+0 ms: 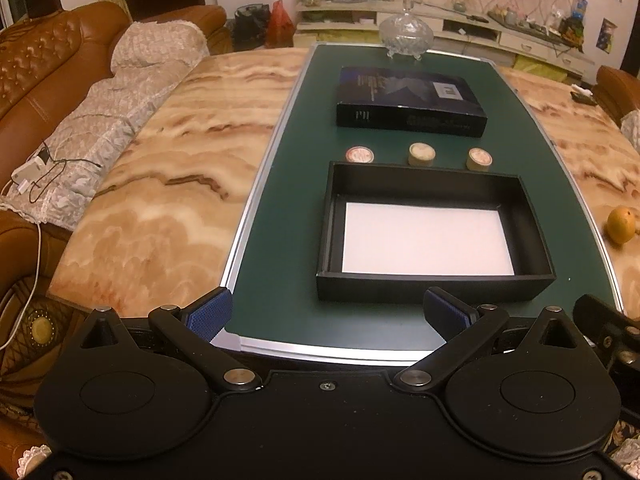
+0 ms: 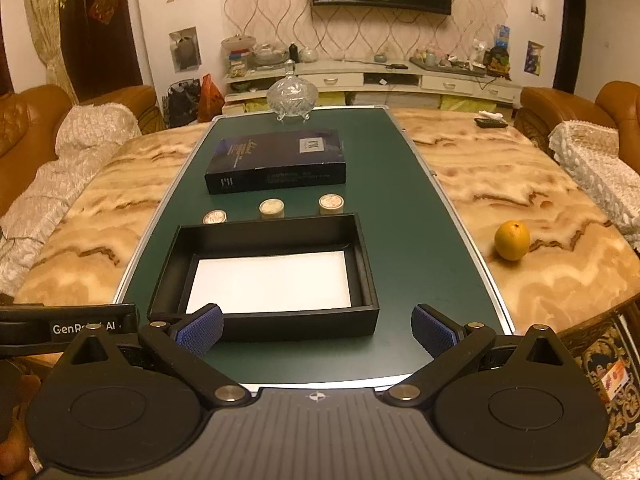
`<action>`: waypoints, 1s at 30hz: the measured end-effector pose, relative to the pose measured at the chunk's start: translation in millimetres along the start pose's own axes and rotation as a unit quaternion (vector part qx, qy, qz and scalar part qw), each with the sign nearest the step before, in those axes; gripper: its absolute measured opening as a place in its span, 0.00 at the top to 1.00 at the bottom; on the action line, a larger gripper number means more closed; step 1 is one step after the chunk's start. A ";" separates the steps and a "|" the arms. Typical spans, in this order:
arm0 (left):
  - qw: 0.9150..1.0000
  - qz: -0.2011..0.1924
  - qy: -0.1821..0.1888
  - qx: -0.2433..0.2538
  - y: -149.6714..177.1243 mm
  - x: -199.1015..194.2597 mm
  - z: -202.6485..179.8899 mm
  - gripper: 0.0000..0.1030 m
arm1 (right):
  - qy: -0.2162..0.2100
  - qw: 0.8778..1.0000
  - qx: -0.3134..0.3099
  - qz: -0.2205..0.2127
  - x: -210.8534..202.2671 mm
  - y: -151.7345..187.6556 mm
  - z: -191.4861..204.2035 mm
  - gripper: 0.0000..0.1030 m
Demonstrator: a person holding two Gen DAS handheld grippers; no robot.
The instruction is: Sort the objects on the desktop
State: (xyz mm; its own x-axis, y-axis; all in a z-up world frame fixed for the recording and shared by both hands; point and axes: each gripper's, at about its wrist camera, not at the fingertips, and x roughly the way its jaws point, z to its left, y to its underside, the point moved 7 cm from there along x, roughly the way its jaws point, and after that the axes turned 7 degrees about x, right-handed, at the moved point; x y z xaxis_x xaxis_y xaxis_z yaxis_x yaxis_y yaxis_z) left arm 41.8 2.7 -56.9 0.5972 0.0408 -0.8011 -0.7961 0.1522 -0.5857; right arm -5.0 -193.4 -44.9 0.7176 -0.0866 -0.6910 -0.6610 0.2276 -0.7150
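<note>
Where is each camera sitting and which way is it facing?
Left wrist: on the left gripper at the green mat's near-left corner, facing along it; its blue fingers show, spread, and the other gripper's edge at right.
Right wrist: on the right gripper, further right, facing the TV wall; spread fingers and the left gripper's body show.
Shared: black tray, three round pieces, dark box, glass jar, orange.

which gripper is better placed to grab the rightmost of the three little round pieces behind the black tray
Right, probably. Both the left gripper and the right gripper are open and empty, hanging at the mat's near edge, but the rightmost round piece sits nearer the right gripper's centreline than the left's.
</note>
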 end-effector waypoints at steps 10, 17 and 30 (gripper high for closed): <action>1.000 0.006 0.006 0.002 6.6 4.5 -1.5 0.00 | -0.009 0.999 -0.029 0.018 10.9 2.1 28.4 0.00; 1.000 0.016 0.007 0.000 3.8 7.6 0.2 0.00 | -0.033 0.999 -0.016 0.019 14.5 5.5 27.5 0.00; 0.999 0.033 0.004 0.001 3.8 23.9 3.4 0.00 | -0.027 0.999 -0.025 0.031 29.0 6.3 30.8 0.00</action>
State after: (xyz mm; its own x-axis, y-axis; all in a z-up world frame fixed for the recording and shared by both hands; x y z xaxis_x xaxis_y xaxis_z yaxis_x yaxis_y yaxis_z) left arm 53.4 7.6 -77.8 0.5420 0.0429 -0.8393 -0.8339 0.1510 -0.5308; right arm 18.4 -164.6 -66.1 0.6843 -0.0206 -0.7289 -0.7142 0.1825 -0.6757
